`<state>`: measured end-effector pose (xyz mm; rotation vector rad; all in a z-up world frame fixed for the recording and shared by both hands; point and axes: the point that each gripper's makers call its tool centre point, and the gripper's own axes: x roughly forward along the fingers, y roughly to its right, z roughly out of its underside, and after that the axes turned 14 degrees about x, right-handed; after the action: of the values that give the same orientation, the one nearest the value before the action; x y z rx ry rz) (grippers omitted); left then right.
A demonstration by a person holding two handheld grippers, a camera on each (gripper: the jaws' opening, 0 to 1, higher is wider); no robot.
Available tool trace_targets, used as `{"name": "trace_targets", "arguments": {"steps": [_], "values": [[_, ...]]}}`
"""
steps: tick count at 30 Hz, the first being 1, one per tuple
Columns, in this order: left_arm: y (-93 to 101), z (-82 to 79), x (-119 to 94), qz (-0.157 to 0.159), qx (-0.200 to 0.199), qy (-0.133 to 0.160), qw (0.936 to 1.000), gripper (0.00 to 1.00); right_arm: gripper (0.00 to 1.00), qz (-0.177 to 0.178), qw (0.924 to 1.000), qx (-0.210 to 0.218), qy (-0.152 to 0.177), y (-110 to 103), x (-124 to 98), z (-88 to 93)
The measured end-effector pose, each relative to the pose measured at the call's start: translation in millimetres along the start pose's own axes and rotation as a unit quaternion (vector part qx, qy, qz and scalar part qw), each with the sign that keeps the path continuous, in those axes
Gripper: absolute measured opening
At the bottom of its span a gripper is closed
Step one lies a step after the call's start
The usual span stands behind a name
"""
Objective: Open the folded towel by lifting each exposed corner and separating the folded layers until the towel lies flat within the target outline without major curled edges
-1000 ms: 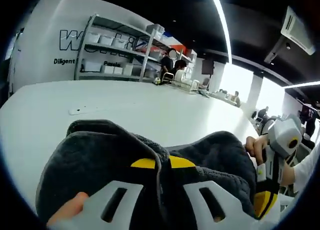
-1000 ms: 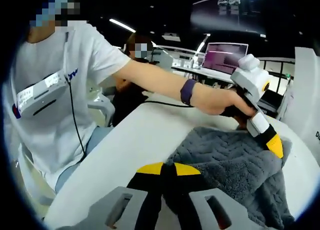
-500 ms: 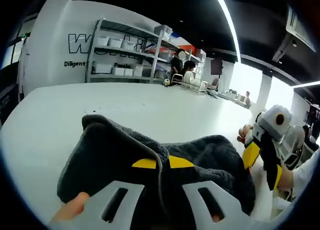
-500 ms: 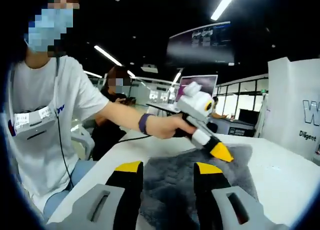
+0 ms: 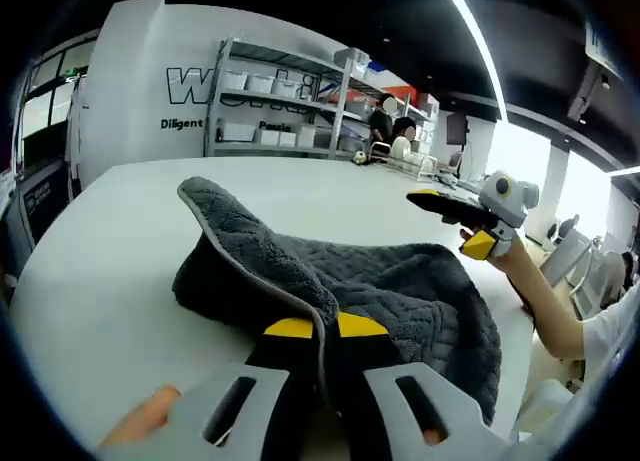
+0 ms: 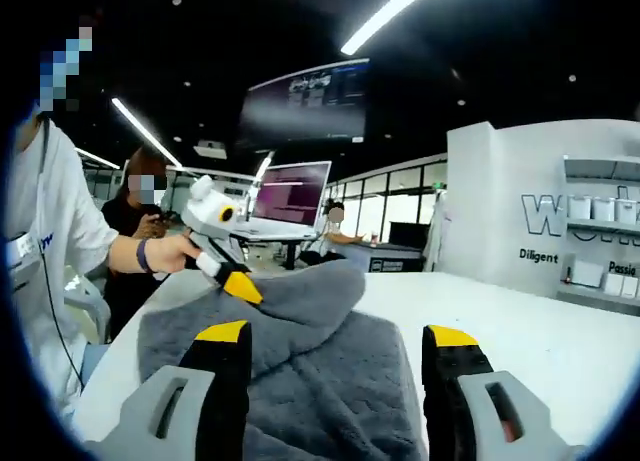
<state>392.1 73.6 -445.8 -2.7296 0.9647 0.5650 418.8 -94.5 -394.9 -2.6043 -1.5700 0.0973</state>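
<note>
My left gripper point(image 5: 313, 328) is clamped on a raised edge of the grey towel point(image 5: 400, 291), which lies bunched on the white tabletop point(image 5: 110, 251), while my right gripper point(image 6: 335, 341) hangs wide apart above it, holding nothing.

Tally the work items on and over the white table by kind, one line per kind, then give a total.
Grey towel: 1
Hand-held tongs: 2, the left tongs shut on the towel's edge, the right tongs open above the towel
White table: 1
Total: 4
</note>
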Motion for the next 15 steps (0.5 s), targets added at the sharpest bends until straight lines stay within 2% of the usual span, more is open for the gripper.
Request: {"name": "trace_targets", "arguments": {"steps": [4,7,9,13,15], "values": [[-4.5,15.9,-19.0,-0.028,-0.003,-0.012,0.9995,0.04,0.7,0.011,0.9999,0.008,0.002,7.0,-0.9,-1.2],[-8.1,40.7,-33.1,-0.056,-0.005,-0.036,0.9978,0.04,0.71,0.02,0.9998,0.008,-0.001,10.7,-0.7,0.3],[-8.9,51.6,-41.4,-0.069,-0.011,-0.042,0.9967,0.04,0.71,0.025,0.9996,0.008,-0.004,12.8,-0.2,1.0],[-9.8,67.7,-58.2,-0.098,-0.008,-0.06,0.9933,0.04,0.71,0.022,0.9997,0.009,-0.003,11.5,0.9,0.1],[-8.4,71.0,-65.0,-0.112,-0.002,-0.058,0.9921,0.04,0.71,0.023,0.9997,0.008,-0.007,11.4,2.0,1.2]]}}
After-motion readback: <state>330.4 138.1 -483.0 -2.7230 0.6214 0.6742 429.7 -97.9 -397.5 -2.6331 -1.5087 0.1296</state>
